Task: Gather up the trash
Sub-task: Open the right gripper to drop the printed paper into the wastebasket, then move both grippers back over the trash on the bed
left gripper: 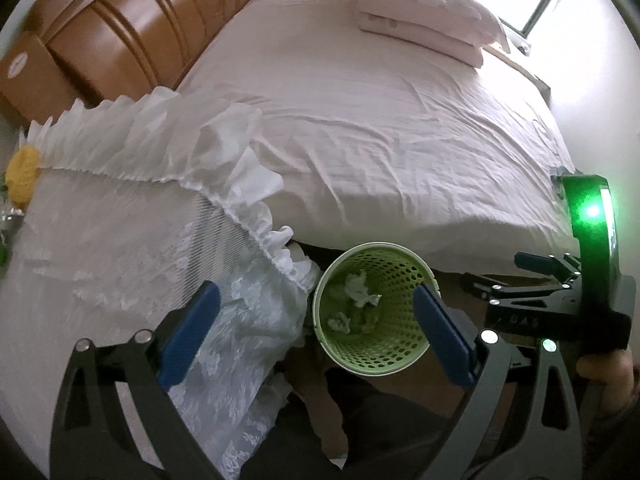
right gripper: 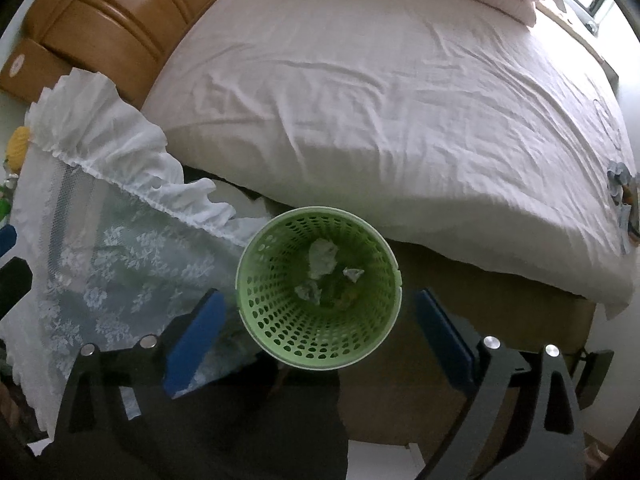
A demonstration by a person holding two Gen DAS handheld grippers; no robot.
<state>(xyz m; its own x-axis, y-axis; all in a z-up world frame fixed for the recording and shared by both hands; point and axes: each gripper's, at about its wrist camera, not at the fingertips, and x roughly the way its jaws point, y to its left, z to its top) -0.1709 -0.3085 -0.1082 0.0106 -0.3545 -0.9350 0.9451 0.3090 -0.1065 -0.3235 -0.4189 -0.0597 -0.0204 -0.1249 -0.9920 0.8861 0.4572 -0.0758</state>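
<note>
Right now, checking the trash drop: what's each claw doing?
Left claw: open, empty.
Right claw: open, empty, above the green bin.

The bin (right gripper: pixel 320 344) mouth lies open from above, hemmed by bed (right gripper: pixel 400 120) and lace cloth (right gripper: pixel 120 260).

A pale green perforated wastebasket (right gripper: pixel 320 340) is standing upright on the floor, close against the bed's side edge and just beside a lace-covered stand. Several crumpled white paper scraps (right gripper: pixel 322 258) are lying loose at its bottom, unevenly piled.
</note>
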